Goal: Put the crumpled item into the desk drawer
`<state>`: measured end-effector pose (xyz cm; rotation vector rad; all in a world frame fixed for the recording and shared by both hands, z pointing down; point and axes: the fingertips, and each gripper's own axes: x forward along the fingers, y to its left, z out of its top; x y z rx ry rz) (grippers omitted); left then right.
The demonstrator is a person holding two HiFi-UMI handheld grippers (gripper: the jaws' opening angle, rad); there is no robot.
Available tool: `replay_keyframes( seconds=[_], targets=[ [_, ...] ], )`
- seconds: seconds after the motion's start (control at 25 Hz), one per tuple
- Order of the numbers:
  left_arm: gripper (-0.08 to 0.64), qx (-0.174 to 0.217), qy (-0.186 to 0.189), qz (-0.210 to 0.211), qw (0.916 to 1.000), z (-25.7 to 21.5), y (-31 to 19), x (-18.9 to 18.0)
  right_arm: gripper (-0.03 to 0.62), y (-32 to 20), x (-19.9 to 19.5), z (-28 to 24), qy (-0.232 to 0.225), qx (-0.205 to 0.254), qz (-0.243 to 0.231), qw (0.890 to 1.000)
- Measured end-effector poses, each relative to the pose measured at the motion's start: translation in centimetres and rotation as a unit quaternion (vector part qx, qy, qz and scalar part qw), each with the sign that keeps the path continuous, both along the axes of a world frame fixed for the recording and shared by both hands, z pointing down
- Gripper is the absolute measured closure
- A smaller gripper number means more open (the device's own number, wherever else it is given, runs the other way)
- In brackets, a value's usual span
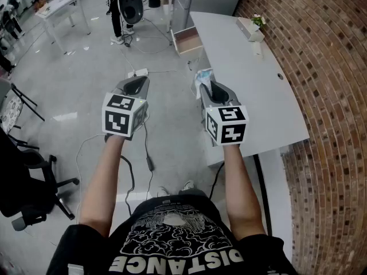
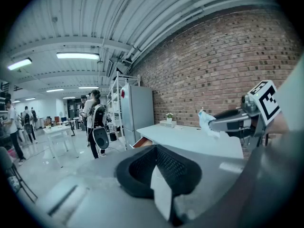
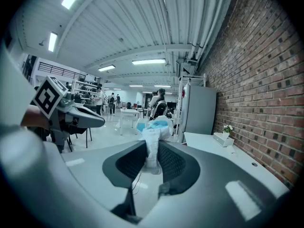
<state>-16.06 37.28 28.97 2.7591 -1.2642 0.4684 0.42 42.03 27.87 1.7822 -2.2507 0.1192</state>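
The crumpled item, a white and blue wad, sat pinched between the jaws of your right gripper. They were closed on it only as far as its bulk allowed, and most of it stuck out past the tips. You held it in the air just beside the near edge of the desk, so the pick-up seemed done and the carry to the drawer and the release were still left. The drawer stood pulled out at the far end of the desk, well apart from the item, and it looked empty. Your left gripper had its jaws together with nothing between them. The floor along the desk front looked free for walking, but a cable lay near your feet. A chair stood at your left, and a person stood beyond the drawer. The brick wall closed off the right side.
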Motion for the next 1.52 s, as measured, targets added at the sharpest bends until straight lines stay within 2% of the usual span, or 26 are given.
replay_keyframes(
  seconds=[0.44,0.72,1.12,1.52],
  targets=[
    [0.56,-0.01,-0.006,-0.001,0.9999,1.2,-1.3,-1.9,0.505,-1.4,-1.3,0.7,-0.003,-0.003,-0.002,1.0],
    [0.56,-0.009,-0.015,-0.007,0.9998,1.8,-3.8,-1.3,0.505,-4.1,-0.7,1.6,-0.011,-0.006,-0.01,1.0],
    [0.56,-0.017,-0.023,-0.014,0.9995,2.6,-10.9,2.4,0.505,-12.2,2.3,2.5,-0.022,-0.013,-0.033,0.999],
    [0.56,-0.031,-0.035,-0.034,0.9983,3.2,-18.7,7.8,0.505,-21.2,6.8,2.9,-0.031,-0.025,-0.065,0.997]
  ],
)
